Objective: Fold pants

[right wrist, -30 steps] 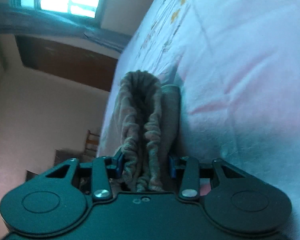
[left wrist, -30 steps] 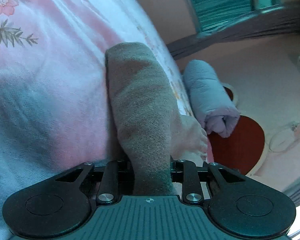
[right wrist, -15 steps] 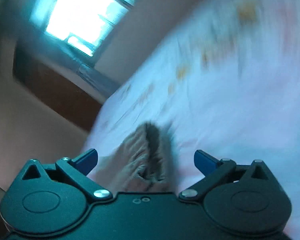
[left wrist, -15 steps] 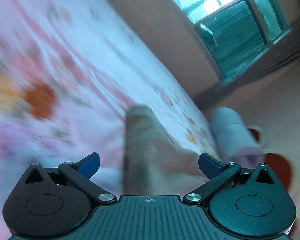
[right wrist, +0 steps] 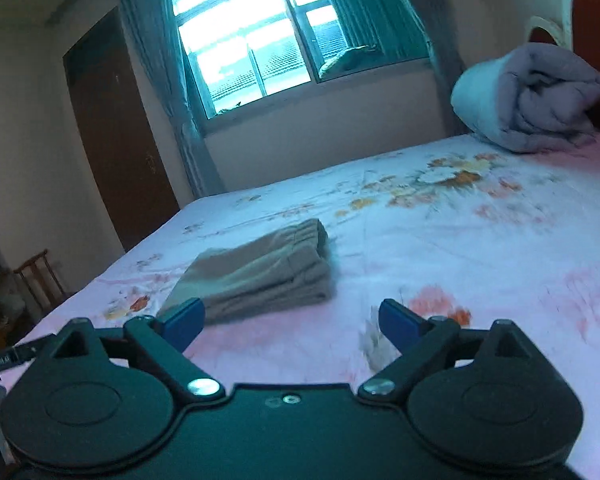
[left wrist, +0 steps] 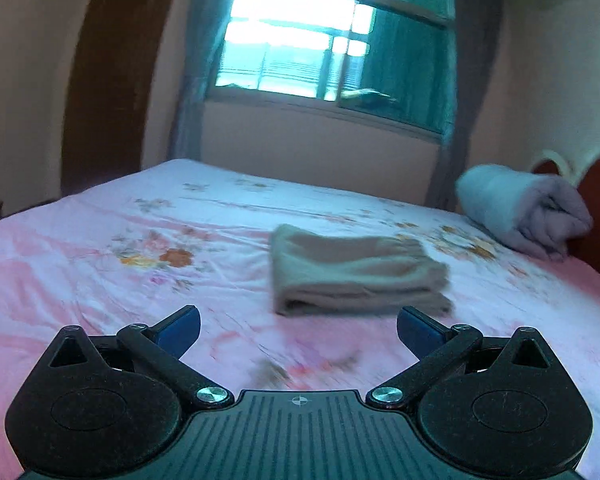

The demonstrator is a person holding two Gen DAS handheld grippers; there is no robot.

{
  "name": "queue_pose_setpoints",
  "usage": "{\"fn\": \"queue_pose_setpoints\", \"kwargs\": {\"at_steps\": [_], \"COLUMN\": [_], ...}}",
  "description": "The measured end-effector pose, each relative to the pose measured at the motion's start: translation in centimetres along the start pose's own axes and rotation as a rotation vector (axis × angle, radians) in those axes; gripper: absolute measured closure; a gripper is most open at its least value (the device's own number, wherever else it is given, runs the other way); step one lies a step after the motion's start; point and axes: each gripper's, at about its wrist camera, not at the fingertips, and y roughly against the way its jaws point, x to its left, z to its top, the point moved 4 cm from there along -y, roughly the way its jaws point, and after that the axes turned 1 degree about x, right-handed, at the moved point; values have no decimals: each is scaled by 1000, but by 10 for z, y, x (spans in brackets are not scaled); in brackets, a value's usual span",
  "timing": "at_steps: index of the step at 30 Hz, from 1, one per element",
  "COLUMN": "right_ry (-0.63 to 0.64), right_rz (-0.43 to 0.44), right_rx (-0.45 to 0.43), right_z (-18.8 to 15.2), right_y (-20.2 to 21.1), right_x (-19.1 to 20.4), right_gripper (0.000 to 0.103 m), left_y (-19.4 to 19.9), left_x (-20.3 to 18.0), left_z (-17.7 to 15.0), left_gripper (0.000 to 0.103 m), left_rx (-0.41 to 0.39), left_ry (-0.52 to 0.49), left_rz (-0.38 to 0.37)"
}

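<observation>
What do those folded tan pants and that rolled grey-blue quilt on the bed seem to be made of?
The folded tan pants look like a soft, matte knit, perhaps fleece or jersey: thick limp layers and a gathered elastic waistband. The rolled grey-blue quilt looks like padded fabric, puffy with deep soft creases; its filling cannot be seen. Both lie on a pink floral sheet that looks like thin woven cloth.

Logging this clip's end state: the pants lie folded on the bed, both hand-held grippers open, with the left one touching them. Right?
Not quite. In the left wrist view the left hand-held gripper is clear of the folded pants, not touching. The pants do lie on the bed, and the right hand-held gripper is open too.
</observation>
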Motion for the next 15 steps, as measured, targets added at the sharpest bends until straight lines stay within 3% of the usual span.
{"fn": "queue_pose_setpoints", "kwargs": {"at_steps": [3, 6, 15], "right_ry": [35, 73, 106], "right_rz": [-16, -18, 21], "right_rx": [-3, 3, 39], "right_z": [-14, -23, -68], "right_y": [16, 27, 54], "right_x": [12, 18, 46], "right_gripper": [7, 7, 6], "left_y": [21, 44, 97], "left_x": [-14, -32, -69], "left_z": [-11, -20, -49], "left_gripper": [0, 0, 0], "left_rx": [7, 5, 11], "left_ry": [18, -6, -91], "left_rz": [-62, -101, -107]}}
